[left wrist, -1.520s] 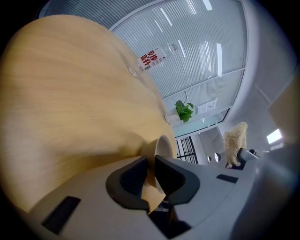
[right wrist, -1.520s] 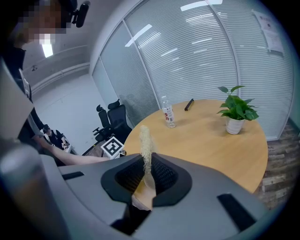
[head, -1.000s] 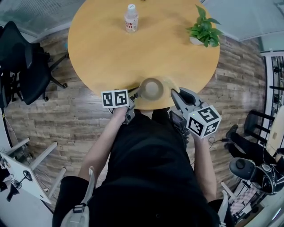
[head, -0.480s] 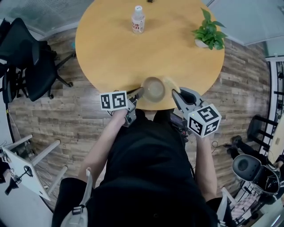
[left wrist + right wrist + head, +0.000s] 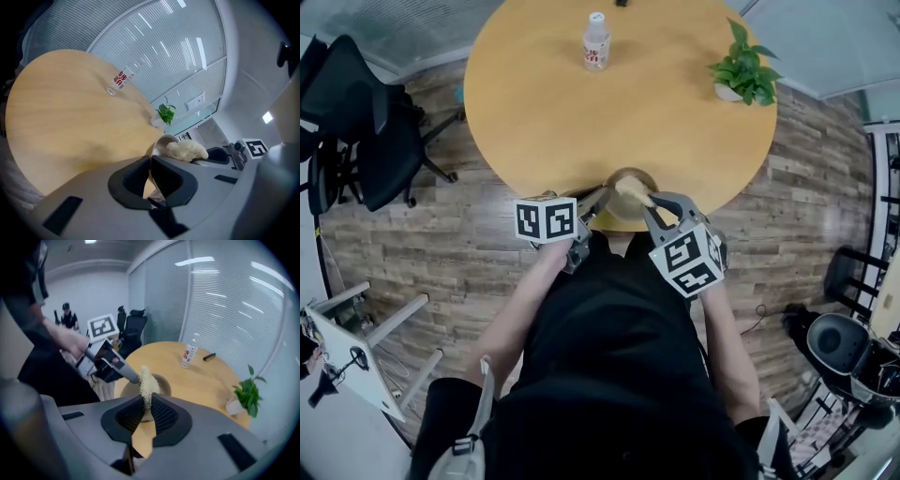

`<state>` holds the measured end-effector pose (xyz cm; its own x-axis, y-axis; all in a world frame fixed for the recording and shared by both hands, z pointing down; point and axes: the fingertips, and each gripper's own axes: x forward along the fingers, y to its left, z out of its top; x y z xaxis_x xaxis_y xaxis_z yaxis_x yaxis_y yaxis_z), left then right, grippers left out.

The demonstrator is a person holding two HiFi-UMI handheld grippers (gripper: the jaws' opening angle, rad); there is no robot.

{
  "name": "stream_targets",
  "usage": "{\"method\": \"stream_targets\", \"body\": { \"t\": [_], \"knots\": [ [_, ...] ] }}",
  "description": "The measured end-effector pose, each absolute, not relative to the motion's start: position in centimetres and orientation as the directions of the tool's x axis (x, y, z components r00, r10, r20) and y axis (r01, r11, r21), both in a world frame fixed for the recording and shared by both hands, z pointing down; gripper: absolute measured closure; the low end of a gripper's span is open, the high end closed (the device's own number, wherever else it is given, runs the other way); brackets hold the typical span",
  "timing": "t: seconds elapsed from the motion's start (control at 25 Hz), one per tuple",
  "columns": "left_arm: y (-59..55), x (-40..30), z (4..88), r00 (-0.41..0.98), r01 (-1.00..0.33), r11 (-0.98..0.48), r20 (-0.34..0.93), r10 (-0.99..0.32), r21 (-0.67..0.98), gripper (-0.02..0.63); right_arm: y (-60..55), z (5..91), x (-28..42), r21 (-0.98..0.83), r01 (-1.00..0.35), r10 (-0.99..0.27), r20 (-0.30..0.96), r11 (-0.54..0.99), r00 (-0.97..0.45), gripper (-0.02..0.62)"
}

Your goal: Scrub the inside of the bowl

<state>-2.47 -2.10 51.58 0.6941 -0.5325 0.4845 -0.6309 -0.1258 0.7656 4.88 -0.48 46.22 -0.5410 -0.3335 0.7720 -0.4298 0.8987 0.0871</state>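
Observation:
A tan bowl (image 5: 620, 177) stands at the near edge of the round wooden table (image 5: 581, 112). My left gripper (image 5: 600, 196) is shut on the bowl's left rim; in the left gripper view the thin rim (image 5: 151, 151) runs between the dark pads. From the right, my right gripper (image 5: 645, 202) reaches in, shut on a pale fibrous scrubber (image 5: 634, 187). The scrubber (image 5: 145, 383) sticks up from the jaws over the bowl (image 5: 161, 381). In the left gripper view the scrubber (image 5: 187, 150) lies against the bowl's (image 5: 161, 140) inside.
A clear bottle with a red label (image 5: 596, 41) stands at the table's far side, and a small potted plant (image 5: 743, 67) at its right. A black office chair (image 5: 366, 122) is left of the table. My torso in black fills the lower frame.
My right gripper has swung left from beside the bowl, bringing the scrubber into it. The left gripper has stayed at the bowl's left rim.

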Motion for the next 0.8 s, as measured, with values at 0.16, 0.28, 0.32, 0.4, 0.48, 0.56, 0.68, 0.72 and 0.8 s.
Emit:
{"method": "stream_targets", "body": {
  "t": [0.16,0.28,0.32,0.4,0.48,0.56,0.68,0.72,0.8],
  "knots": [
    [-1.9,-2.0,51.2,0.689,-0.656,-0.159,0.499,-0.525,0.738,0.586,-0.3,47.6,4.5,0.294,-0.255,-0.377,0.835,0.921,-0.401,0.551],
    [-2.0,-1.6,51.0,0.695,-0.655,-0.172,0.498,-0.519,0.736,0.586,-1.0,48.3,4.6,0.389,-0.185,-0.43,0.839,0.902,-0.333,0.551],
    [-1.9,-1.4,50.9,0.7,-0.65,-0.174,0.494,-0.516,0.74,0.585,-1.1,48.5,4.6,0.416,-0.162,-0.446,0.838,0.895,-0.313,0.551],
    [-1.9,-1.2,50.8,0.707,-0.643,-0.176,0.49,-0.51,0.745,0.586,-1.3,48.8,4.7,0.453,-0.117,-0.467,0.838,0.884,-0.282,0.551],
    [-1.9,-1.2,50.6,0.709,-0.645,-0.183,0.492,-0.506,0.742,0.586,-1.3,49.1,4.7,0.465,-0.09,-0.471,0.84,0.881,-0.269,0.551],
    [-2.0,-1.3,50.3,0.704,-0.655,-0.192,0.498,-0.507,0.731,0.586,-1.1,49.4,4.7,0.459,-0.074,-0.46,0.846,0.886,-0.268,0.551],
    [-2.1,-1.3,50.1,0.692,-0.679,-0.215,0.513,-0.508,0.702,0.586,-0.6,49.9,4.8,0.427,-0.054,-0.424,0.863,0.903,-0.274,0.551],
    [-2.1,-1.3,50.1,0.689,-0.685,-0.221,0.518,-0.508,0.695,0.586,-0.3,50.1,4.8,0.415,-0.048,-0.412,0.868,0.908,-0.278,0.551],
    [-2.1,-1.3,50.1,0.687,-0.689,-0.225,0.522,-0.505,0.689,0.586,0.1,50.5,4.9,0.398,-0.033,-0.391,0.877,0.917,-0.28,0.551]
  ]
}}
